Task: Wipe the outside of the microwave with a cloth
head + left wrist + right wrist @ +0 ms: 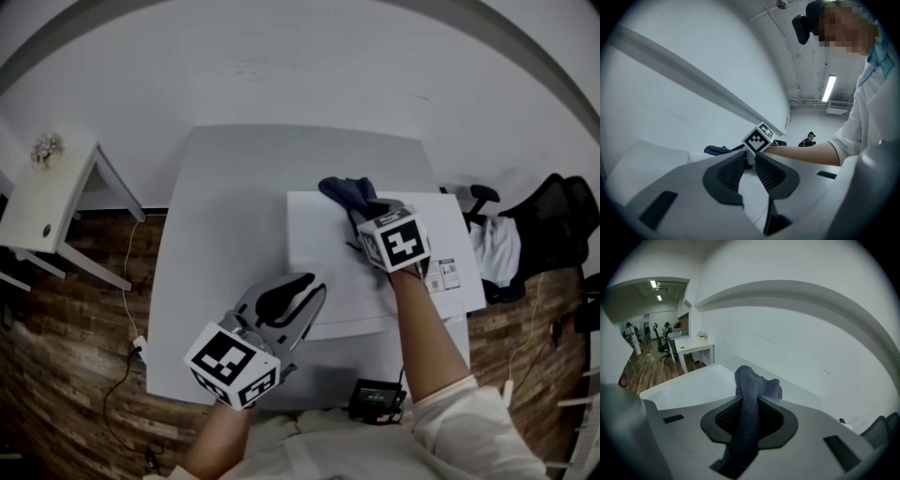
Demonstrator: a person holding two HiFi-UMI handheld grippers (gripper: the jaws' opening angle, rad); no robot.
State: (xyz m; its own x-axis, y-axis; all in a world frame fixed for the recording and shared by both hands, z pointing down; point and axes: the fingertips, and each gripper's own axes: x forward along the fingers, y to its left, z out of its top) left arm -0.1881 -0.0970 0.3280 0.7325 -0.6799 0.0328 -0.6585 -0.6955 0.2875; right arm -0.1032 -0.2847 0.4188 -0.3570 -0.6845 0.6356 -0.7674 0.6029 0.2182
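Jaws of the right gripper (749,423) are clamping on the dark blue cloth (751,385), which is bunching out past the pads and lying on the far left part of the white microwave (337,281) top. The left gripper (749,169) is hanging over the microwave's near left corner, its jaws standing slightly apart with nothing between them. The microwave is sitting on a white table (216,206). A small white desk (37,206) is standing further left, and an office chair (562,225) far right.

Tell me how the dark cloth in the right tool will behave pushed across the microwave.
Likely floppy: the cloth bunches and folds past the right tool. Probably light, with textured weave that should drag, not slip, on the microwave.
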